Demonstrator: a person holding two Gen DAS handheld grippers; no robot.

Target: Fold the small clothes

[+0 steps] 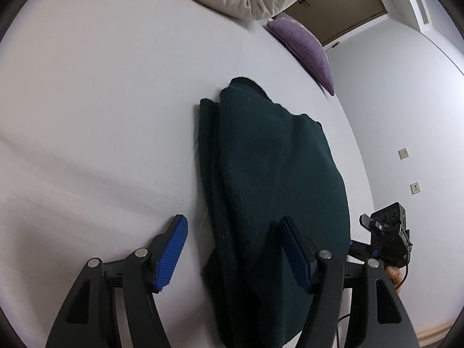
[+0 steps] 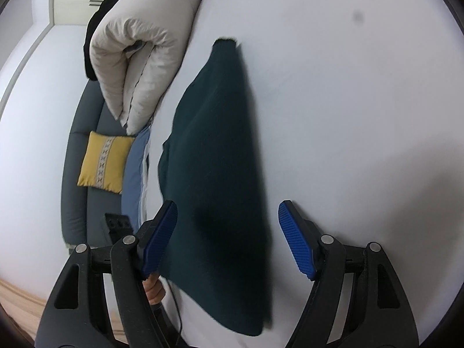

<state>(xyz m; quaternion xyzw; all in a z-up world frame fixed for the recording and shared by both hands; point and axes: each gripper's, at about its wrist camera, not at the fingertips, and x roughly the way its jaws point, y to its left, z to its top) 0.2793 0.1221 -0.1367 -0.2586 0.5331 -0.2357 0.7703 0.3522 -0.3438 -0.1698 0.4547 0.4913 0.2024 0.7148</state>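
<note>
A dark green folded garment [image 1: 269, 174] lies flat on the white bed sheet [image 1: 101, 116], several layers showing along its left edge. My left gripper [image 1: 235, 249] hovers open at its near end, one blue pad over the sheet and the other over the cloth, neither pressing it. In the right wrist view the same garment [image 2: 220, 174] runs away from me, a little blurred. My right gripper [image 2: 229, 237] stands open astride its near end, its pads clear of the cloth. The right gripper's black body [image 1: 385, 237] shows past the garment's right side.
A rolled beige duvet [image 2: 139, 66] lies at the bed's far side, close to the garment's far end. A purple pillow [image 1: 307, 49] rests at the bed edge. Beyond the bed stand a grey sofa [image 2: 75, 174] with a yellow cushion [image 2: 104, 162], and a wall with sockets [image 1: 403, 153].
</note>
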